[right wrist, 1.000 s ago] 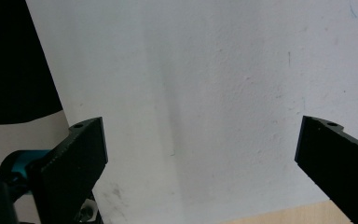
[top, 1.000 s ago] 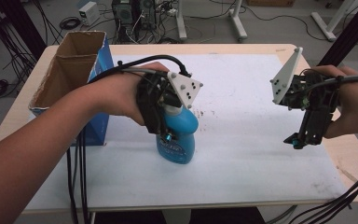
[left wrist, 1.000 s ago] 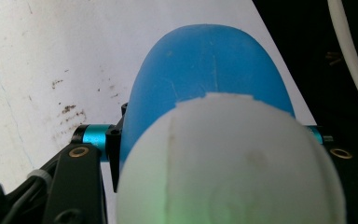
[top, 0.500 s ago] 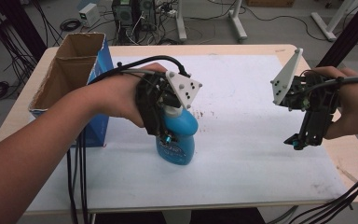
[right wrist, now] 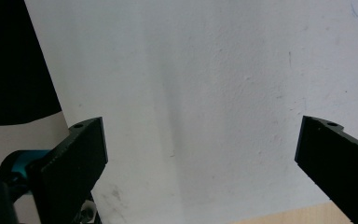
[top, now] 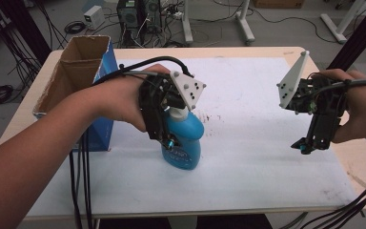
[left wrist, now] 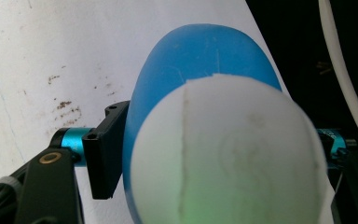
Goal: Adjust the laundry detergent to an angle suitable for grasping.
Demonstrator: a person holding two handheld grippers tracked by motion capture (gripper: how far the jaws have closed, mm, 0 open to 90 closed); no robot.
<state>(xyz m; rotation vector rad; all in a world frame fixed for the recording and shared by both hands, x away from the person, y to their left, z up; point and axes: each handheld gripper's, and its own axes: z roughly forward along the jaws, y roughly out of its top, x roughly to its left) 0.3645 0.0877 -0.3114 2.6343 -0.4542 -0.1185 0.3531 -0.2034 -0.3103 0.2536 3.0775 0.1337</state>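
Note:
A blue spray bottle (top: 183,140) with a white top (left wrist: 228,154) stands upright on the white mat (top: 248,171), left of centre. My left gripper (top: 169,138) reaches down over it from above, one jaw on each side of the bottle's upper part. Its jaws have just been opening, and the bottle (left wrist: 200,60) is still between them. One black pad (left wrist: 105,154) sits right beside the blue wall; the other is hidden behind the top. My right gripper (top: 307,145) hangs above the mat's right edge. In the right gripper view, its jaws (right wrist: 200,154) stand wide apart with nothing between them.
An open cardboard box (top: 76,71) with a blue side stands at the table's left, close to my left forearm. Dark specks (top: 214,117) mark the mat beside the bottle. Cables trail off the table's front, and equipment stands on the floor behind.
Both hands and the bottle stay where they were; the high view shows no clear difference.

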